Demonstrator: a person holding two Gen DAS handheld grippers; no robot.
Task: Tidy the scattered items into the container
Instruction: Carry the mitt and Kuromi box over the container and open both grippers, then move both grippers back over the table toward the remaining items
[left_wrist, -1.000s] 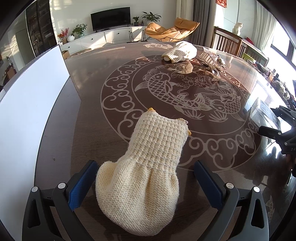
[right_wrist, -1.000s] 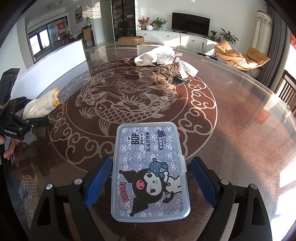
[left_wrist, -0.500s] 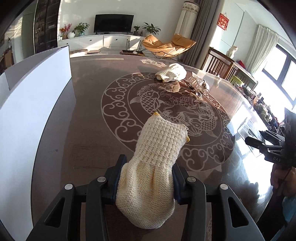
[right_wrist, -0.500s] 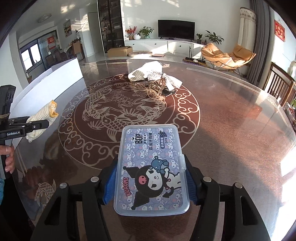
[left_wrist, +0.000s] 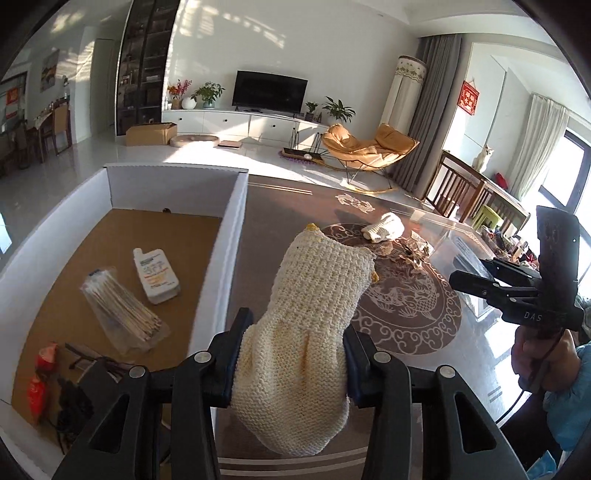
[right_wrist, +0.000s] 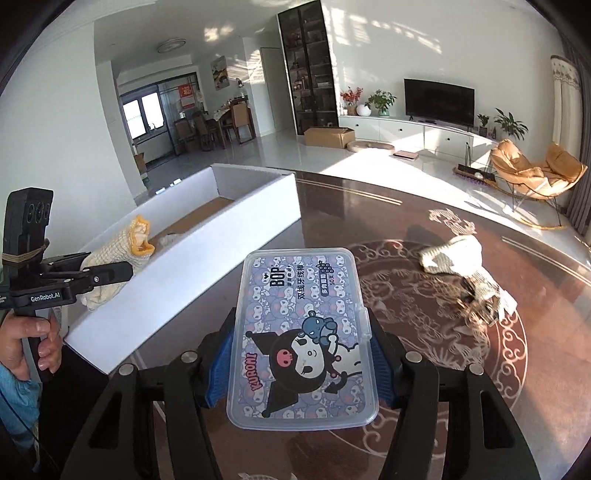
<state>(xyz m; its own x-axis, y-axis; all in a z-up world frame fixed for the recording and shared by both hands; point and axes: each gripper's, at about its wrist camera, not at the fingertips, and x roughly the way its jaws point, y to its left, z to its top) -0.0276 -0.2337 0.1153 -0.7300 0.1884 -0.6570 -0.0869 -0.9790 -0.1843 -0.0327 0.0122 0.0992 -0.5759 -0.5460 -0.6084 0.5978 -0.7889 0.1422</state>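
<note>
Your left hand-held gripper is clenched around a cream knitted sock, lifted off the desk so it can clear the wall of the white cardboard box just to its left. Your right hand-held gripper clamps the long sides of a cartoon-printed floss-pick box, also raised, the cardboard box ahead to its left.
</note>
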